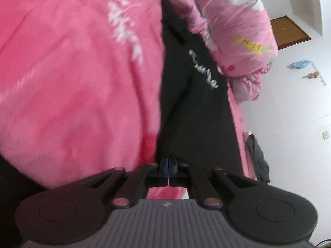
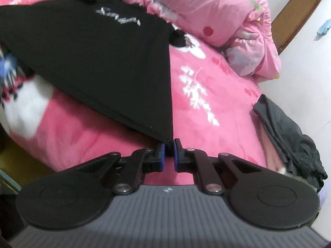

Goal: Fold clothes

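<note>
A black garment (image 1: pixel 192 103) with white script lettering is stretched taut above a pink bed. My left gripper (image 1: pixel 169 161) is shut on its near edge, and the cloth runs away from the jaws as a long dark band. In the right wrist view the same black garment (image 2: pixel 99 57) spreads as a wide triangle. Its lower corner is pinched in my right gripper (image 2: pixel 169 150), which is shut on it. The garment's far end lies against the rolled quilt.
A pink bedspread (image 1: pixel 72 82) with white leaf prints covers the bed (image 2: pixel 206 107). A rolled pink quilt (image 2: pixel 217 10) lies at the head. A dark grey garment (image 2: pixel 289 144) hangs at the bed's right edge. White wall and a brown door (image 2: pixel 293 18) stand beyond.
</note>
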A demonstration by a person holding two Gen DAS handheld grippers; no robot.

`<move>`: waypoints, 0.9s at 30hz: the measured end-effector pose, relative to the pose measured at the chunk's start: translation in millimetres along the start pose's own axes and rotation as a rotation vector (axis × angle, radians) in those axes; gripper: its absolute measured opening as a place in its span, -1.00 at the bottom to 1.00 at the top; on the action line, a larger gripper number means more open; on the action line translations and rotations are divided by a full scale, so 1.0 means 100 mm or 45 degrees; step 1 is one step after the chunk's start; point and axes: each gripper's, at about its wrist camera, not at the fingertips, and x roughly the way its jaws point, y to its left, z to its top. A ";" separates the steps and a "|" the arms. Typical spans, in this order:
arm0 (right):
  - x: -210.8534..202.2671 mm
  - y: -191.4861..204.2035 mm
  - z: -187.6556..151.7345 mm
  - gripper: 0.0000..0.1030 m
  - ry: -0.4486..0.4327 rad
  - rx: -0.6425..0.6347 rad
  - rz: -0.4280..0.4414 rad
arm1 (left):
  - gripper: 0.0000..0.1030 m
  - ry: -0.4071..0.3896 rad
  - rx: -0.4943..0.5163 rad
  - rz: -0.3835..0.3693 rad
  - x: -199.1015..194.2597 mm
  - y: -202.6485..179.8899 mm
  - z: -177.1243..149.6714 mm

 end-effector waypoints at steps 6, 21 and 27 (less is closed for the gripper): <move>-0.01 -0.03 -0.02 -0.87 0.015 0.001 -0.020 | -0.97 0.065 0.075 0.051 0.07 0.02 -0.14; -0.17 -0.55 -0.12 -0.84 0.070 0.330 -0.189 | -0.07 0.011 0.192 0.035 -0.31 -0.17 -0.14; -0.22 -0.54 0.21 -0.80 -0.139 0.540 0.126 | 0.00 -0.023 0.183 0.055 -0.21 -0.24 -0.08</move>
